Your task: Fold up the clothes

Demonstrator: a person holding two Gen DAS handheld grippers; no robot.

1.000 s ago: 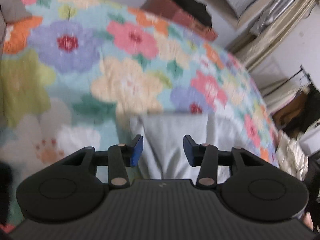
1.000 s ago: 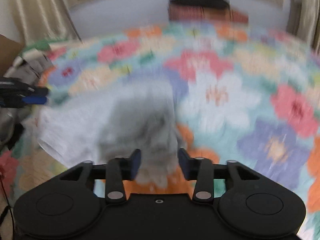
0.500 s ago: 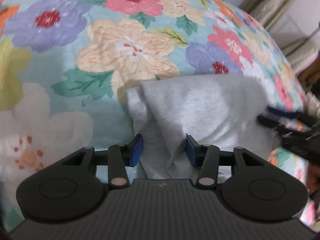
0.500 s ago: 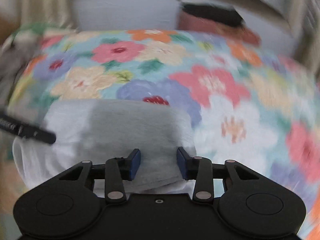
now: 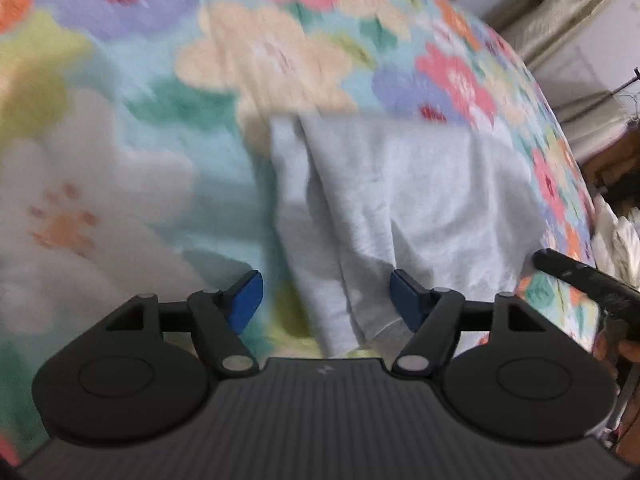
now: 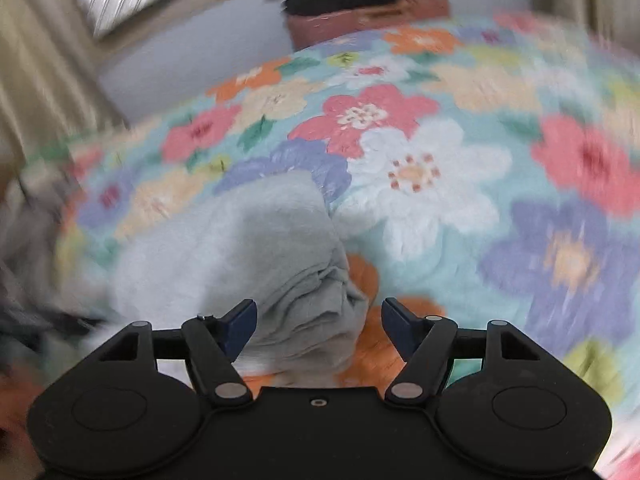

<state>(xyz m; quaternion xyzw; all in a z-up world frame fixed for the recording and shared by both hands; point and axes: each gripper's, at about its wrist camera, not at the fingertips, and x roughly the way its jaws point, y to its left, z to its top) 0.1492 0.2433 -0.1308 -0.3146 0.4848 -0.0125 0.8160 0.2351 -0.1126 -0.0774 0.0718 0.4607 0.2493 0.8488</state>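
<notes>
A folded light grey garment [image 5: 400, 200] lies on a bed with a flowered cover [image 5: 120, 160]. My left gripper [image 5: 326, 300] is open and empty, just above the garment's near left edge. The tip of the other gripper [image 5: 576, 276] shows at the garment's right side. In the right wrist view the same garment [image 6: 248, 248] lies in front, bunched at its near right corner. My right gripper [image 6: 318, 326] is open and empty above that corner. Both views are blurred by motion.
The flowered bed cover [image 6: 440, 160] fills both views. A reddish-brown box with something dark on top [image 6: 360, 4] stands beyond the bed's far edge. Curtains [image 6: 36, 60] hang at the left. Other clothes [image 5: 624, 232] lie off the bed's right side.
Both grippers have opened wider and pulled back a little from the garment. The garment now lies flat and folded on the bed.
</notes>
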